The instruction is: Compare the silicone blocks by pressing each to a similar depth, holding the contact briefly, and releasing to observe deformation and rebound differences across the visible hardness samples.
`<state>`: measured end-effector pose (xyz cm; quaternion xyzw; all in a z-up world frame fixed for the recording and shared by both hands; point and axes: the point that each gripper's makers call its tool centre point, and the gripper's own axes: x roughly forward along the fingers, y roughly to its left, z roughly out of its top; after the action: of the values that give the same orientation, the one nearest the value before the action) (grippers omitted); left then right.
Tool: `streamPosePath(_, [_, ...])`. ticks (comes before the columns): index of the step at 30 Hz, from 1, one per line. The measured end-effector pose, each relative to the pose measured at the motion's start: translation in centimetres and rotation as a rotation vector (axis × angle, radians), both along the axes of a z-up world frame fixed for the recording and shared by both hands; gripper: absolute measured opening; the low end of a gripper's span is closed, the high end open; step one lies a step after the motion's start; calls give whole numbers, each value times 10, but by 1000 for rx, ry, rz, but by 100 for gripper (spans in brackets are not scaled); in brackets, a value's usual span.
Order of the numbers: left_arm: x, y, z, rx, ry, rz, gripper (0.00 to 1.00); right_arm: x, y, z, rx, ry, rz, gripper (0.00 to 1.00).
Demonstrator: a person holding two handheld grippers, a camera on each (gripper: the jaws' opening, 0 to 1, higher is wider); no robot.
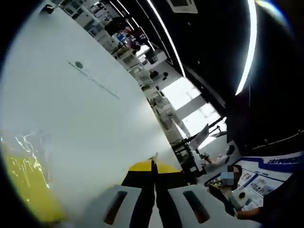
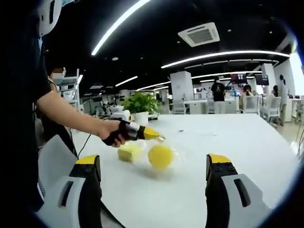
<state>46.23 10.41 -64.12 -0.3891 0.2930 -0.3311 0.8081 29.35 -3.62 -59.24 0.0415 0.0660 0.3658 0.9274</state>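
Here, in the right gripper view, a person's hand (image 2: 113,134) at the left held the left gripper (image 2: 159,137), its yellow tips closed together and reaching toward a round yellow silicone block (image 2: 160,156) on the white table (image 2: 237,137). A paler yellow block (image 2: 128,153) lay just left of the round one, below the tool. A potted plant (image 2: 140,105) stood behind them. The right gripper (image 2: 153,164) had its jaws spread wide, holding nothing. In the left gripper view, clear plastic over something yellow (image 1: 26,175) lay at the left, and the jaws met at the table's edge.
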Motion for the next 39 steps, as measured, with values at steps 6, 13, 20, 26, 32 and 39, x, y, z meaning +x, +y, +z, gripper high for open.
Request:
streamPosePath(6, [13,3,-17,46,37,66,0,-4,-9,-4,-4,25,-27,83])
streamPosePath(13, [22,13,-40,163,50,126,0,-5,-13,-13,-12,40,-52,83])
streamPosePath(20, [31,17,-56,268,40,118,0,-9,-13,-23,-36,69,-73,80])
streamPosePath(26, [34,20,-65,292,61,145,0,-7,-15,-18,-28,62,-81,78])
streamPosePath(32, [35,17,-69,304,66,171,0,-11,-15,-14,-43,69,-74,76])
streamPosePath(39, [35,18,-71,324,56,174,0,-15,-15,-20,-49,85,-87,75])
